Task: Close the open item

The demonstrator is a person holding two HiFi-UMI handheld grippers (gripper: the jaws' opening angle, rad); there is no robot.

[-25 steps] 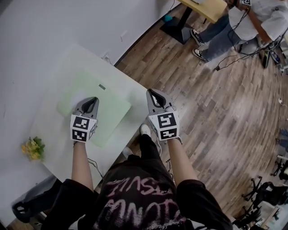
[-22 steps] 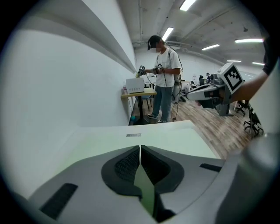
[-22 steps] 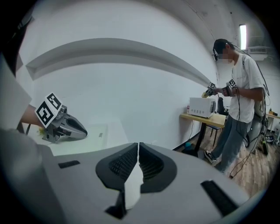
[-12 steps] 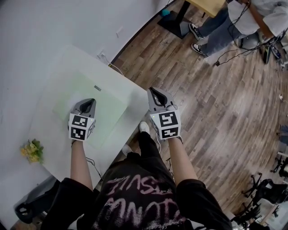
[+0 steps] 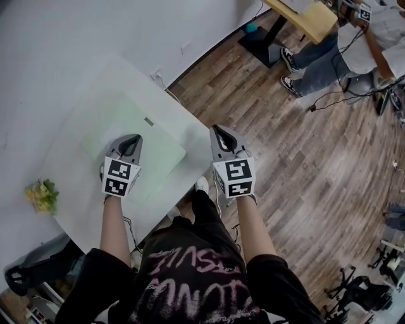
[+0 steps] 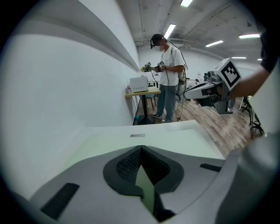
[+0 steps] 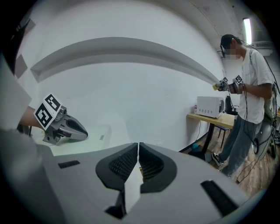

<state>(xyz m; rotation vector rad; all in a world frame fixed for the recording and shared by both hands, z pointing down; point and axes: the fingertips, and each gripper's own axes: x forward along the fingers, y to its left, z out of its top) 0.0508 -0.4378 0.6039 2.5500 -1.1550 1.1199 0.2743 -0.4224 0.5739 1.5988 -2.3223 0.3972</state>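
Both grippers are just hanging in front of the person, nothing held. The left gripper (image 5: pixel 130 145) sits over the pale green mat (image 5: pixel 126 120) on the white table (image 5: pixel 82 215), nose pointing toward 12 o'clock. In its own view the jaws are pressed together at the tips with nothing between them, only mat showing through the slit lower down. The right gripper (image 5: pixel 221 136) is off the table's edge, at about 3 o'clock from the left one, over the wood floor (image 5: pixel 304 158). Its jaws are pressed together too, also with nothing in them.

There's a small grey label (image 5: pixel 149 121) on the mat at 12 o'clock from the left gripper, and a little bunch of yellow flowers (image 5: pixel 39 195) on the table out at 9 o'clock.

As for the open item, honestly I can't tell which thing that is. The only candidate I see is a white box (image 7: pixel 209 106) on a yellow table (image 5: pixel 297 12) way off at 1 o'clock, beside another person (image 5: pixel 367 44) who's standing there. It's too small to say if it's open.
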